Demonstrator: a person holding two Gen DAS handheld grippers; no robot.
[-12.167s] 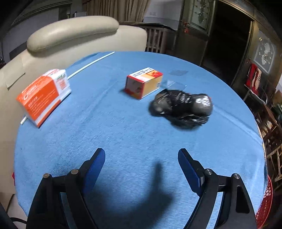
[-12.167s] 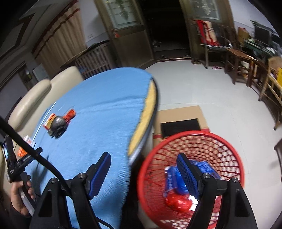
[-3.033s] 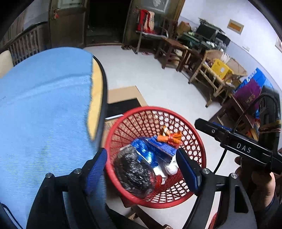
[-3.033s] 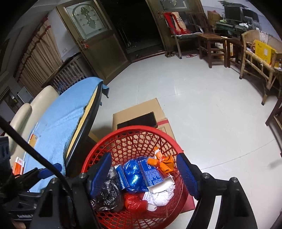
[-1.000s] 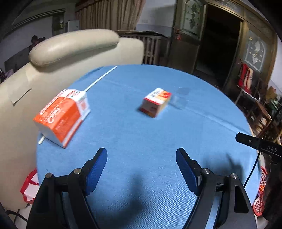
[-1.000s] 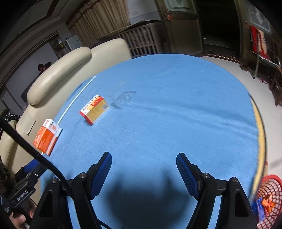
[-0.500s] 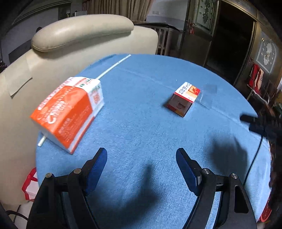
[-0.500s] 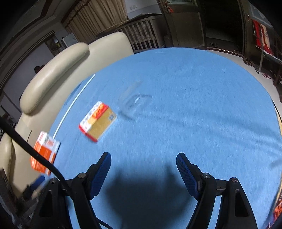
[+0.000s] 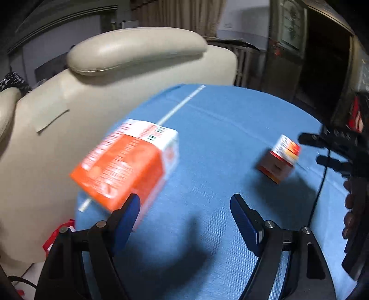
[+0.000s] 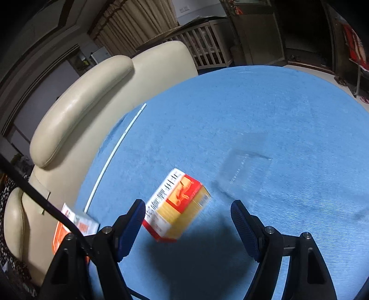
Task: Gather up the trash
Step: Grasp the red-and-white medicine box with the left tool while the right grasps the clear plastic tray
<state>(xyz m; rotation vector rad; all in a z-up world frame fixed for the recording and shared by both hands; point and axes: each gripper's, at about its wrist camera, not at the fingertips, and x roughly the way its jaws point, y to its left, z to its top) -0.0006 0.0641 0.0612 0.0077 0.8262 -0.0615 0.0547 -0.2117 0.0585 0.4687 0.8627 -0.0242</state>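
Blue-padded claws point(image 9: 185, 207) point(image 10: 188, 215) both gape empty above orange carton point(image 9: 124, 163), yellow box point(image 10: 177, 205), clear tray point(image 10: 244, 168).

A round table with a blue cloth point(image 9: 219, 129) fills the middle of the room. Along its far edge lies a thin white stick point(image 10: 115, 157). Behind the table stands a cream leather armchair point(image 9: 138, 50) with a padded headrest, and a strip of tape point(image 9: 52, 120) is stuck to its back. Beyond it hang beige curtains point(image 10: 138, 20), next to a slatted wooden railing point(image 10: 207, 50) and a dark wooden door point(image 9: 286, 46).
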